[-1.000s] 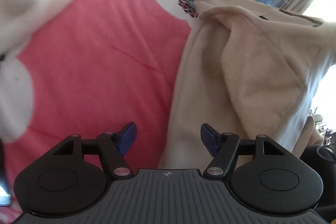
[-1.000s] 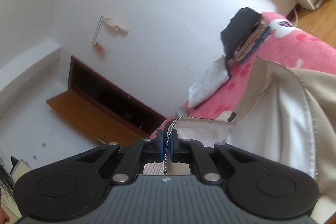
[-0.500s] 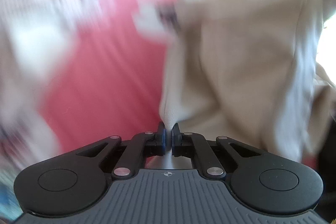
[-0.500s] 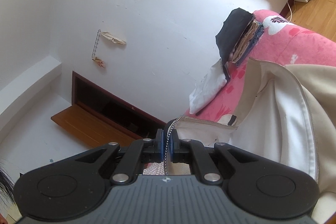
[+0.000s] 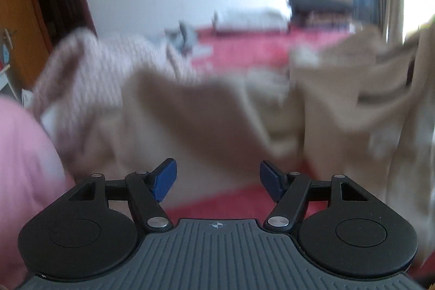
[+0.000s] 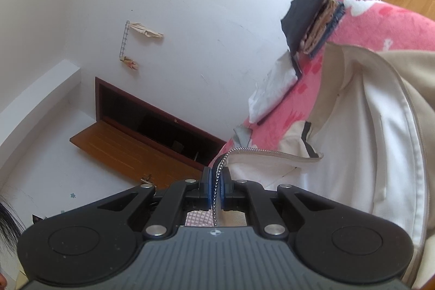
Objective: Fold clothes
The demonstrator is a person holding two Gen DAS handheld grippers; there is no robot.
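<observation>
Above the pink flower-print bed [image 6: 380, 21], the right gripper [image 6: 216, 189] has its jaws pinching the zipper edge of the beige zip-up jacket [image 6: 361, 127], lifted; the left gripper [image 5: 217, 178] has jaws spread, holding nothing.

Bed [image 6: 380, 21] with pink cover, white flower print. Stack of folded clothes [image 6: 312, 18] at far end, dark piece on top. White folded item [image 6: 272, 89] just beside stack. Beige zip jacket [image 6: 367, 127] draped over near part. Left wrist view blurred: knitted garment [image 5: 89, 72] on left of cover [image 5: 258, 48].
</observation>
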